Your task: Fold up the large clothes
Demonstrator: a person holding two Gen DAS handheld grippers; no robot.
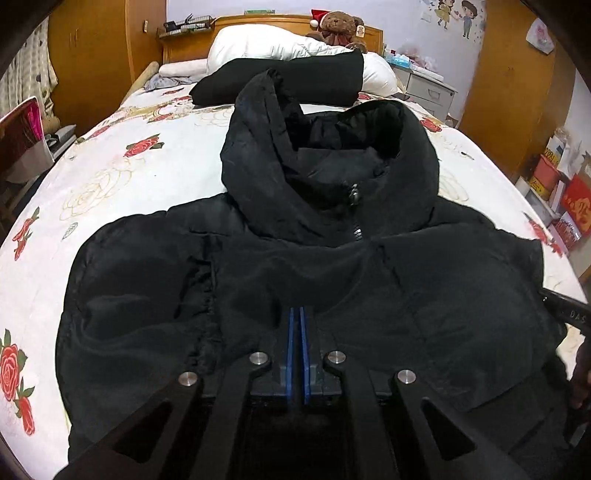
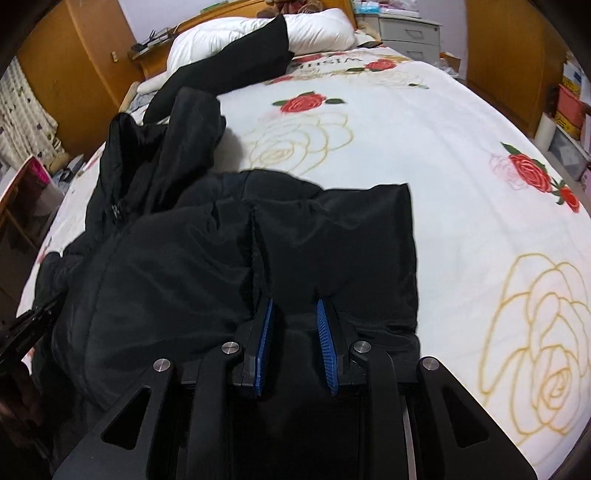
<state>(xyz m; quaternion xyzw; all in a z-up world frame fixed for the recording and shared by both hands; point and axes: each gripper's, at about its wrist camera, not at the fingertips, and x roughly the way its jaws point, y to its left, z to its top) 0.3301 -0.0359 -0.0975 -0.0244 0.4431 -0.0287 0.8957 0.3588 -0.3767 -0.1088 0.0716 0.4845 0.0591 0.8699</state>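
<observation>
A large black hooded puffer jacket [image 1: 314, 266] lies front-up on the bed, hood [image 1: 325, 162] toward the headboard, zipper closed. My left gripper [image 1: 297, 312] is shut, its blue pads pressed together over the jacket's lower middle; whether fabric is pinched between them I cannot tell. In the right wrist view the jacket [image 2: 177, 258] fills the left and centre, with a folded sleeve [image 2: 336, 240] on its right side. My right gripper [image 2: 295, 304] is open, its blue pads [image 2: 266, 332] apart, resting on that sleeve fabric.
The bed has a white sheet with red roses [image 2: 424, 147]. A second black garment [image 1: 288, 79] and white pillows [image 1: 258, 44] lie near the headboard with a teddy bear [image 1: 338, 27]. Wooden wardrobes flank the bed; boxes [image 1: 561, 192] stand at the right.
</observation>
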